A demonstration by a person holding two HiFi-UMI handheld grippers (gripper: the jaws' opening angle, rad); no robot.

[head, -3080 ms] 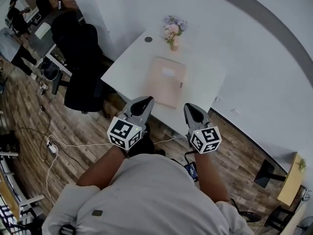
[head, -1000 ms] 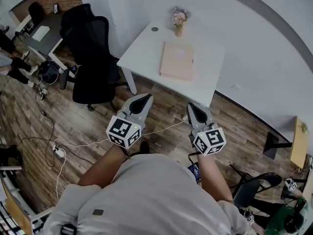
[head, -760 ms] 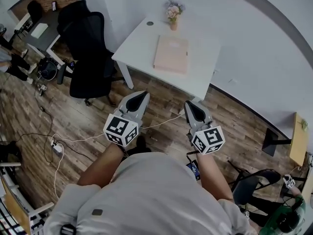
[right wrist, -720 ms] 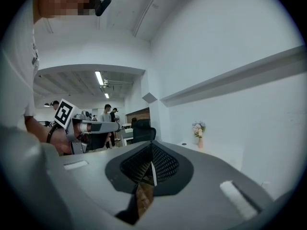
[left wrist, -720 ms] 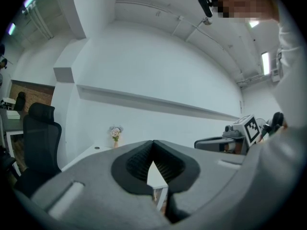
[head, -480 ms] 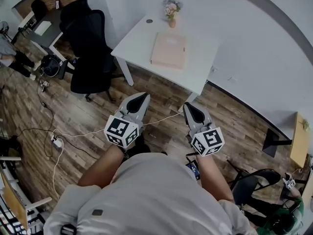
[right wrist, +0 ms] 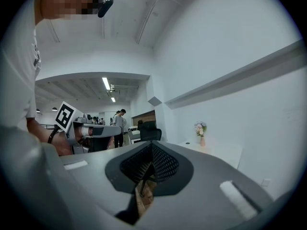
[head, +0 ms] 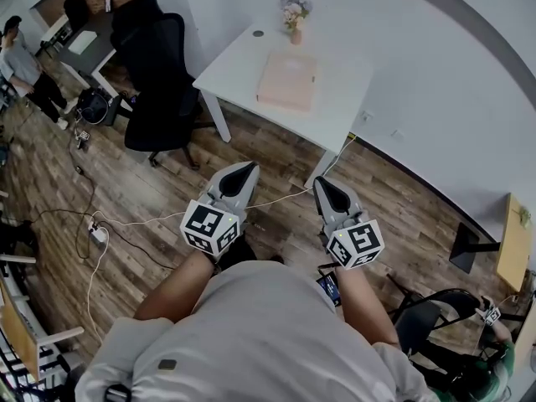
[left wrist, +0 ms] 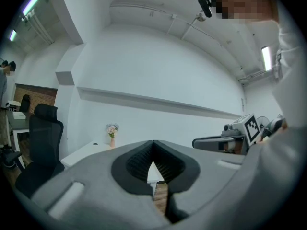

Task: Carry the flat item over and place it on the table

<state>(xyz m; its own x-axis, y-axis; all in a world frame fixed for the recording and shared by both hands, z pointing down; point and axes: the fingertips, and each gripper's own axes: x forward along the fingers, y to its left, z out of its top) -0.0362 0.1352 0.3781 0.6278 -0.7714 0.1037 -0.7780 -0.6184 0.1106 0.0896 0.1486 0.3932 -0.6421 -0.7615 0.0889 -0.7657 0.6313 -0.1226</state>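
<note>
A flat pink item [head: 287, 80] lies on the white table [head: 237, 67], far ahead of both grippers. My left gripper [head: 248, 169] is held over the wooden floor, jaws together and empty. My right gripper [head: 322, 182] hangs beside it, also shut with nothing in it. In the left gripper view the left gripper's [left wrist: 153, 145] pads meet at the tip, and the table [left wrist: 86, 150] shows beyond. In the right gripper view the right gripper's [right wrist: 152, 147] pads touch, and the left gripper [right wrist: 96, 130] shows to its side.
A vase of flowers [head: 292, 15] and a small dark disc [head: 258, 33] stand at the table's far end. A black office chair [head: 159, 82] is left of the table. A white cable [head: 151, 220] crosses the floor. A person [head: 25, 65] stands far left.
The table with the pink item has drawn away from both grippers, which were at its near edge three seconds ago. Both grippers stay shut and level.
</note>
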